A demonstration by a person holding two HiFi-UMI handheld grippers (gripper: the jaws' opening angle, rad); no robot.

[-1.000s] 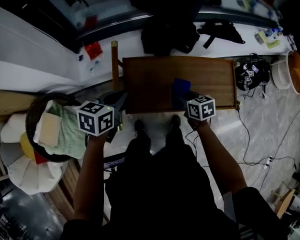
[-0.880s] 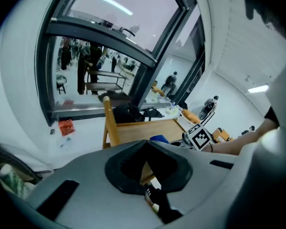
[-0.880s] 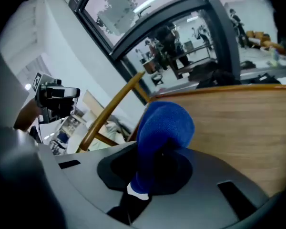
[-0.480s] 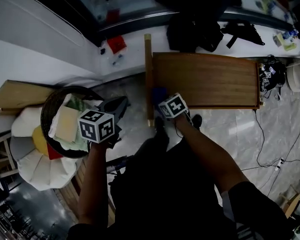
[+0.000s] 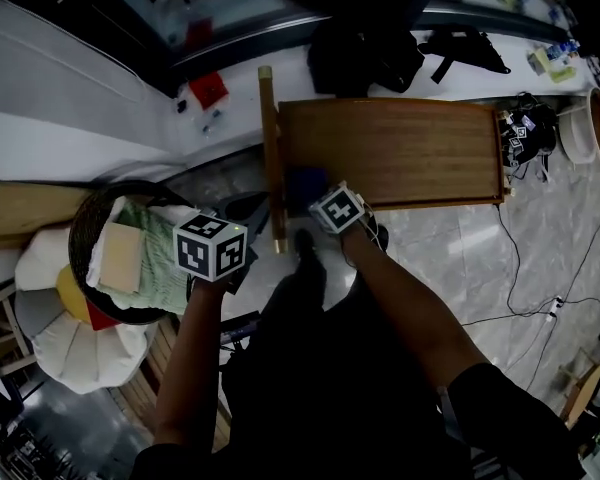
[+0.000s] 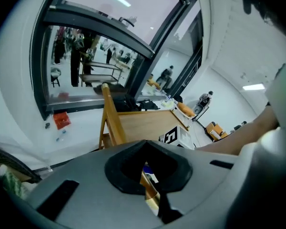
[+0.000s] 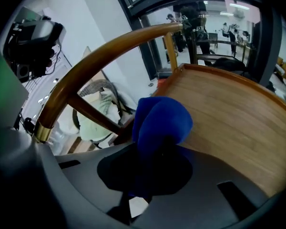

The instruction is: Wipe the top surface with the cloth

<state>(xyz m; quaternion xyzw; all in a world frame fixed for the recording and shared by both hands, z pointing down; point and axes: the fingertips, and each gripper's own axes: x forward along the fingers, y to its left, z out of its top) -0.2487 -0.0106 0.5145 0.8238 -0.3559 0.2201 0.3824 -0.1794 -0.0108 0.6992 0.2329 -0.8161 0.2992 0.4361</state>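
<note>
The wooden table top (image 5: 400, 148) lies ahead in the head view and fills the right of the right gripper view (image 7: 229, 113). My right gripper (image 5: 320, 196) is shut on a bunched blue cloth (image 5: 305, 184), which rests on the top's near left corner. The cloth (image 7: 162, 120) bulges out between the jaws, close to the curved wooden rail (image 7: 100, 56). My left gripper (image 5: 235, 223) hangs off the table's left, beside the basket, nothing in it; its jaws look closed. In its own view the left gripper (image 6: 150, 175) faces the table's leg.
A dark round basket (image 5: 80, 233) with green and cream cloths stands on the floor at the left. A white stool (image 5: 65, 343) is below it. Bags (image 5: 370, 53) and cables (image 5: 520, 128) lie beyond and right of the table. Glass wall behind.
My right gripper has slid the blue cloth leftward along the top's near edge, from its middle to the left corner. The left gripper stayed beside the basket.
</note>
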